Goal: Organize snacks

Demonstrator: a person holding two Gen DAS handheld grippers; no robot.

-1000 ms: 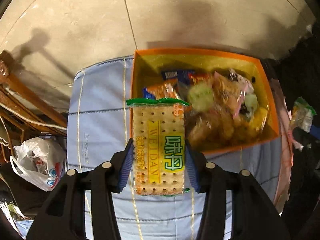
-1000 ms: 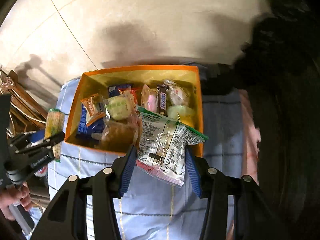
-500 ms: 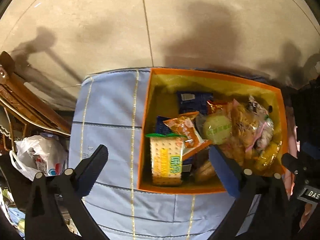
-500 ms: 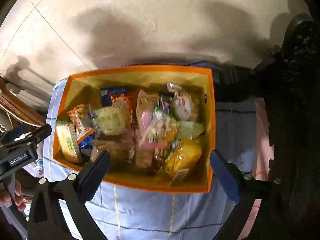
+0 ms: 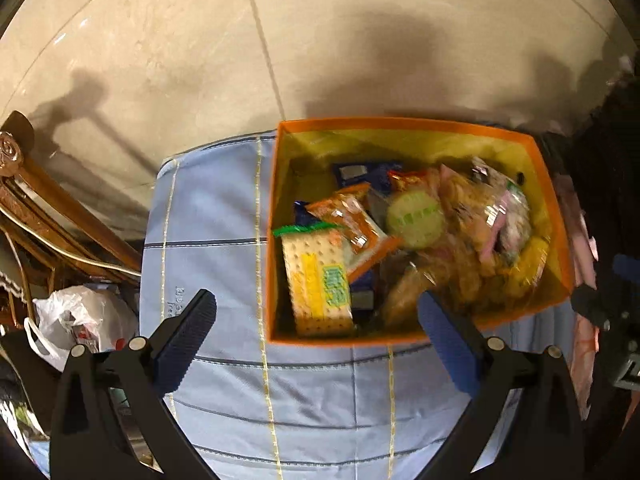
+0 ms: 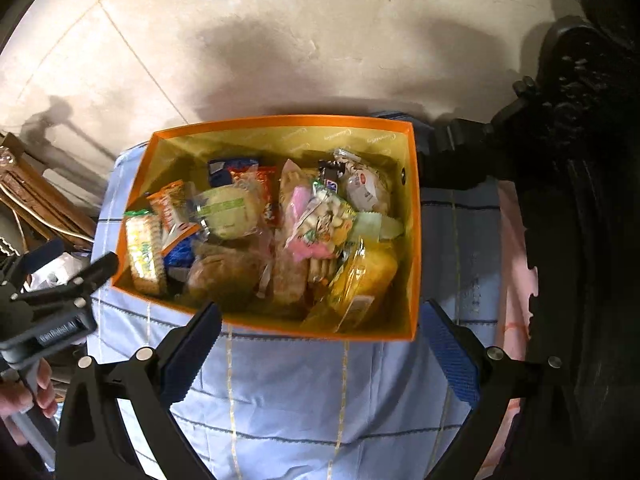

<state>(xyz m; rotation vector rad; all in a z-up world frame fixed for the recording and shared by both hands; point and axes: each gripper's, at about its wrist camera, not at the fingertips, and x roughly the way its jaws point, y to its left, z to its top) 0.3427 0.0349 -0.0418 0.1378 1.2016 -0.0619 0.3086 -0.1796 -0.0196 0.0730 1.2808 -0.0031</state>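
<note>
Left wrist view, left tongs [image 5: 316,344] and right tongs [image 6: 320,350] spread wide, empty, above snack box [image 6: 414,216]

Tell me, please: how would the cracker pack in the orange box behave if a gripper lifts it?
The cracker pack looks flat and boxy, so probably stiff, not floppy. Its glossy wrapper may be slippery. The crackers visible inside seem brittle, so hard squeezing could break them.
</note>
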